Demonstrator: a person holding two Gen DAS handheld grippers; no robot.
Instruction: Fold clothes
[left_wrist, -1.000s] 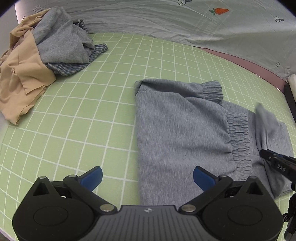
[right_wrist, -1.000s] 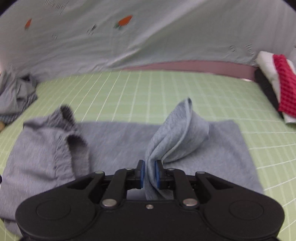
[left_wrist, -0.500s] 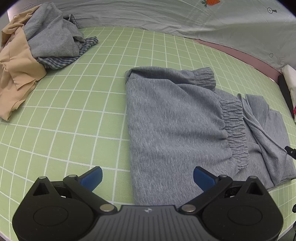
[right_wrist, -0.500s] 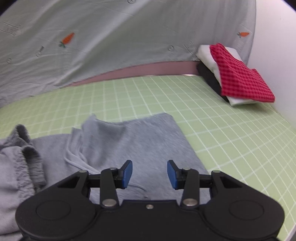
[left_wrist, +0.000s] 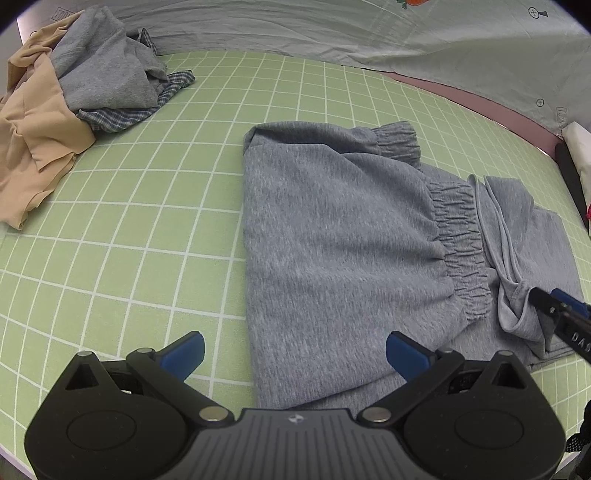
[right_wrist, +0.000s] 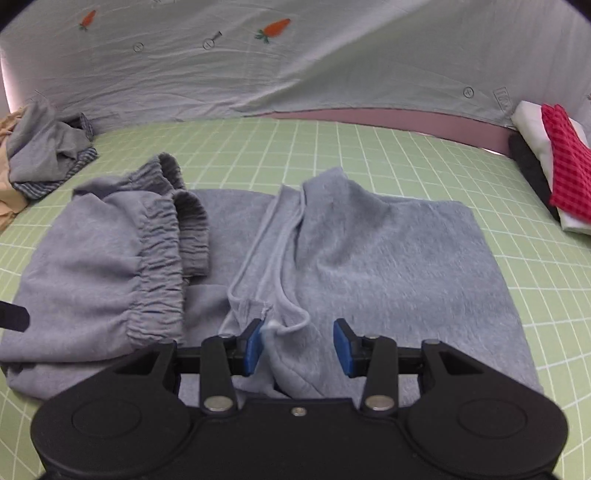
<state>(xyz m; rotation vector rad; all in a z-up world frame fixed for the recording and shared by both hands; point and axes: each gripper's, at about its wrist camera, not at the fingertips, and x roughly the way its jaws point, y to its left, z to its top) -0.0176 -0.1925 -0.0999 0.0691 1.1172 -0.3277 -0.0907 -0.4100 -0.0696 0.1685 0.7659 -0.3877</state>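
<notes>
Grey sweatpants (left_wrist: 332, 240) lie partly folded on the green grid mat (left_wrist: 147, 229), their gathered cuffs (left_wrist: 461, 240) lying over the wider part. My left gripper (left_wrist: 293, 352) is open and empty above the near edge of the pants. In the right wrist view the pants (right_wrist: 388, 258) lie flat with a raised fold and a drawstring (right_wrist: 291, 325) near the middle. My right gripper (right_wrist: 297, 347) is open, its jaws on either side of that fold, not closed on it. Its tip also shows in the left wrist view (left_wrist: 561, 317).
A pile of unfolded clothes, tan, grey and plaid (left_wrist: 74, 92), sits at the mat's far left. A stack of folded clothes topped by red check cloth (right_wrist: 561, 166) sits at the far right. A pale sheet with carrot prints (right_wrist: 295, 55) hangs behind.
My right gripper opened and let go of the lifted grey fabric, which dropped onto the pants. It then swung back over the fold. The left gripper stayed open and drew back slightly.
</notes>
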